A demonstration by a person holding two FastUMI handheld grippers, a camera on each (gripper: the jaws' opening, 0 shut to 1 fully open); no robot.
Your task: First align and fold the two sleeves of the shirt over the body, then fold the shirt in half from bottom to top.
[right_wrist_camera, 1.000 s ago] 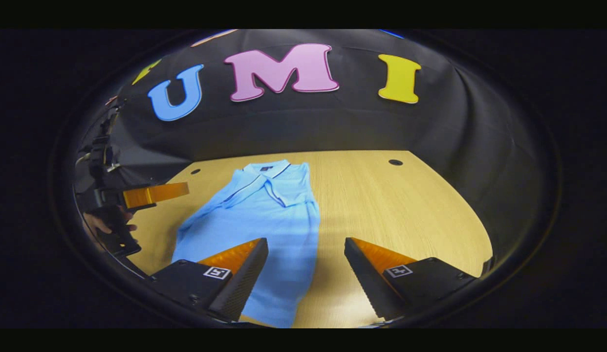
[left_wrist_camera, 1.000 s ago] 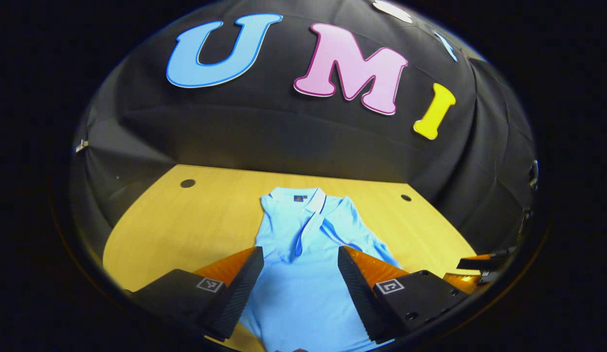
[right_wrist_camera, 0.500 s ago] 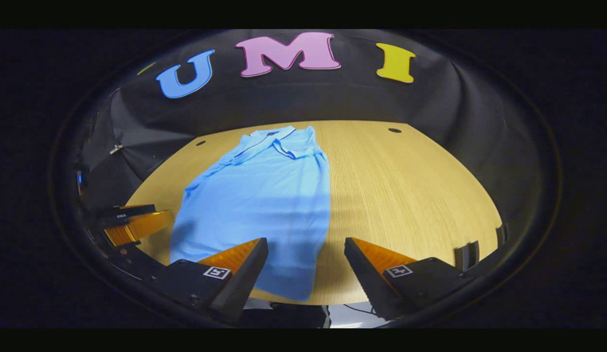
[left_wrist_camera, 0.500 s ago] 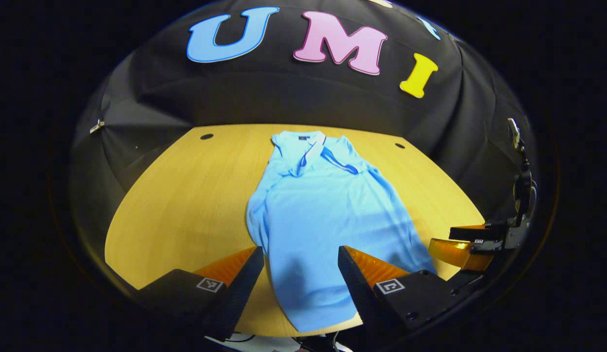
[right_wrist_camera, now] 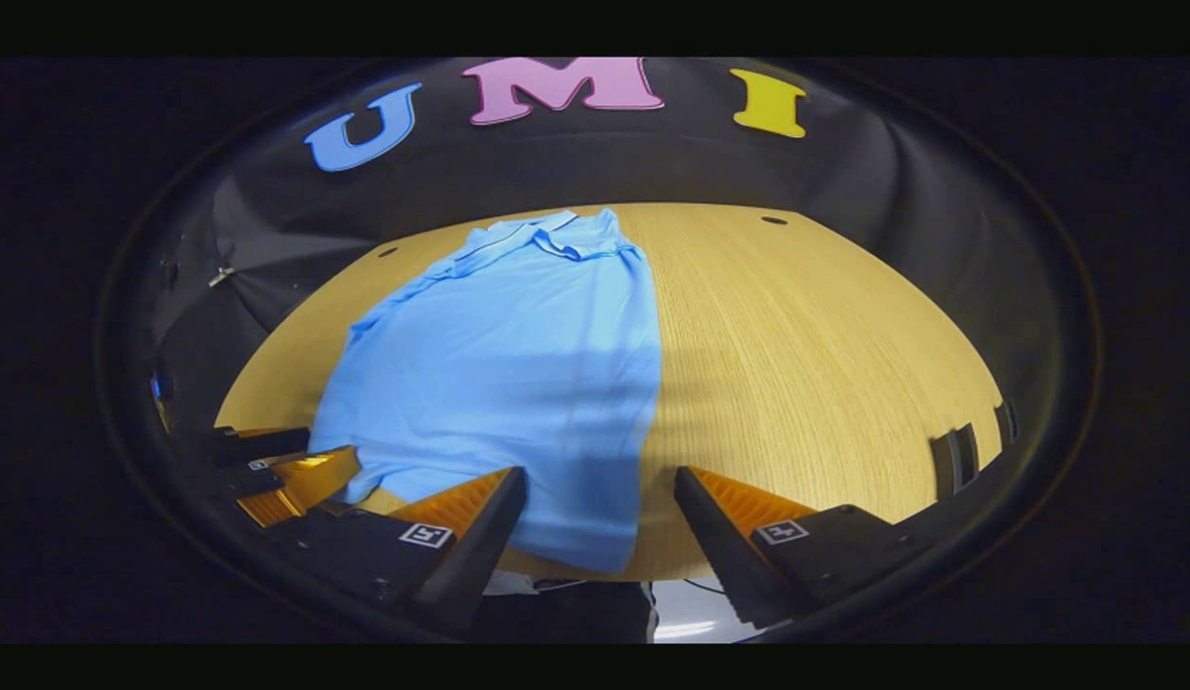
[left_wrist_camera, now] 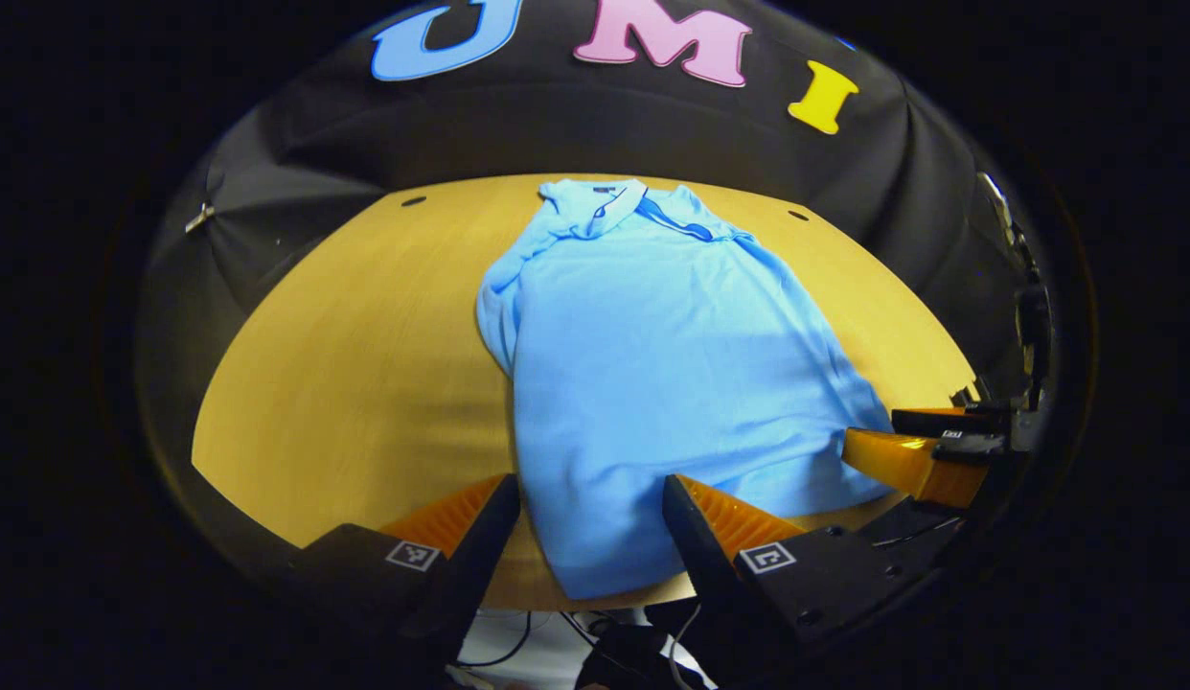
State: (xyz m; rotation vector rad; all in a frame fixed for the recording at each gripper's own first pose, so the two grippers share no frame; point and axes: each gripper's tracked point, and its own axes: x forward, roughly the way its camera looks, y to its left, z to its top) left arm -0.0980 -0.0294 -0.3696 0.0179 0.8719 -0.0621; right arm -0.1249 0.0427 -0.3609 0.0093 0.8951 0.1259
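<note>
A light blue polo shirt point(left_wrist_camera: 652, 364) lies flat on the wooden table point(left_wrist_camera: 346, 345), collar at the far end, both sleeves folded in over the body. Its hem reaches the table's near edge. My left gripper point(left_wrist_camera: 591, 508) is open above the hem's left corner, nothing between its fingers. In the right gripper view the shirt point(right_wrist_camera: 518, 364) spreads to the left, and my right gripper point(right_wrist_camera: 600, 498) stands open over the hem's right corner. The right gripper point(left_wrist_camera: 926, 446) also shows at the right rim of the left gripper view, the left gripper point(right_wrist_camera: 279, 470) at the left rim of the right gripper view.
Bare wooden table point(right_wrist_camera: 825, 355) extends to the right of the shirt. Small round holes point(right_wrist_camera: 774, 220) sit near the table's far corners. Black cloth walls close in the back and sides. Cables point(left_wrist_camera: 595, 632) hang below the table's near edge.
Both grippers have drawn back toward the table's near edge and risen, so the whole shirt and its hem have come into sight. Both stay open.
</note>
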